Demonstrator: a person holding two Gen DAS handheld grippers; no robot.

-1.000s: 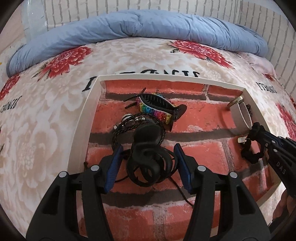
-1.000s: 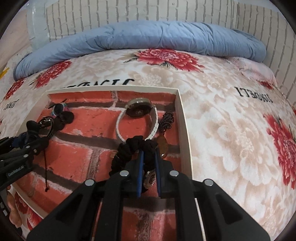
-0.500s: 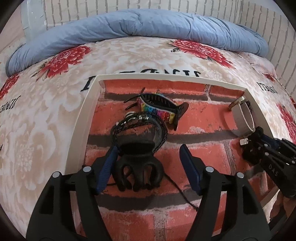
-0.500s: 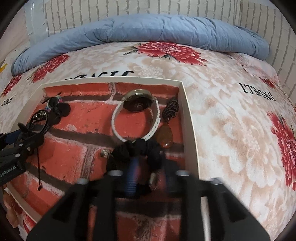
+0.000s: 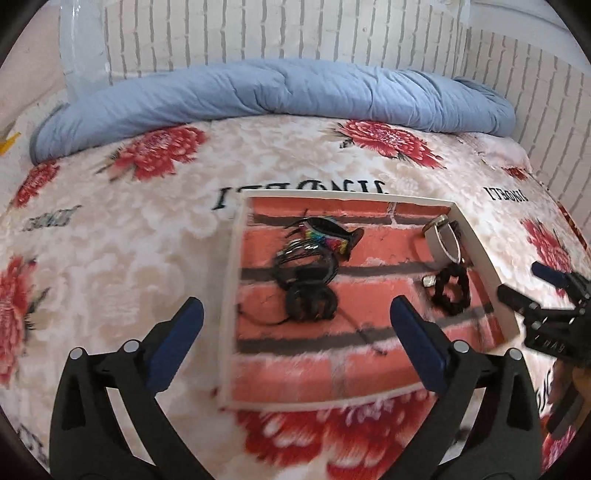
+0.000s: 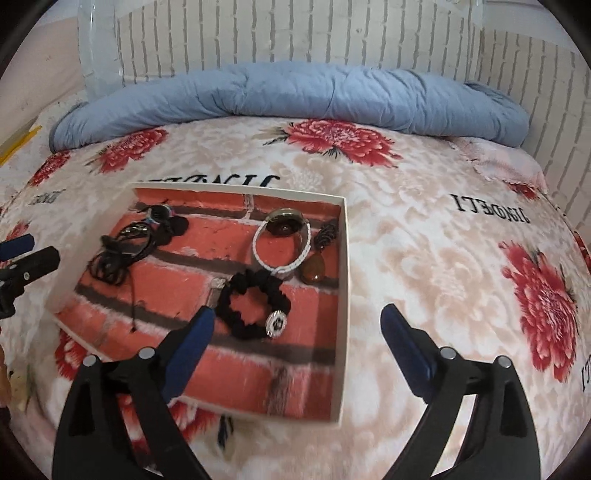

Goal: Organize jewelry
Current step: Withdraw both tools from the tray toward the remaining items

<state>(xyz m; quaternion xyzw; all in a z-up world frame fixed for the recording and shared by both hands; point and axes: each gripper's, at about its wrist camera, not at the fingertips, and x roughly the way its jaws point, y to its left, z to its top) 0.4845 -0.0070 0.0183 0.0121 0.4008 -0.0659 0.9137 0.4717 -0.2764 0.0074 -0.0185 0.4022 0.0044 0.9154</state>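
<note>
A shallow white tray (image 5: 229, 280) (image 6: 343, 258) with a red brick-print lining lies on the bed. In it lie a black claw clip (image 5: 310, 301), a black cord bracelet (image 5: 306, 258) (image 6: 122, 251), a rainbow hair clip (image 5: 328, 238), a white-strap watch (image 5: 441, 240) (image 6: 284, 236), a black scrunchie (image 5: 452, 290) (image 6: 255, 302), an amber pendant (image 6: 312, 267). My left gripper (image 5: 295, 328) is open and empty, raised above the tray's near left part. My right gripper (image 6: 295, 332) is open and empty above the tray's near right edge.
The bed has a cream cover with red flowers (image 6: 461, 258). A rolled blue quilt (image 5: 277, 96) lies along the back by a white brick wall (image 6: 295, 33). The other gripper shows at each view's edge, the right one (image 5: 550, 314) and the left one (image 6: 22, 262).
Both grippers opened wide and pulled back and up from the tray. The left one let go of the claw clip, the right one let go of the scrunchie; both lie in the tray.
</note>
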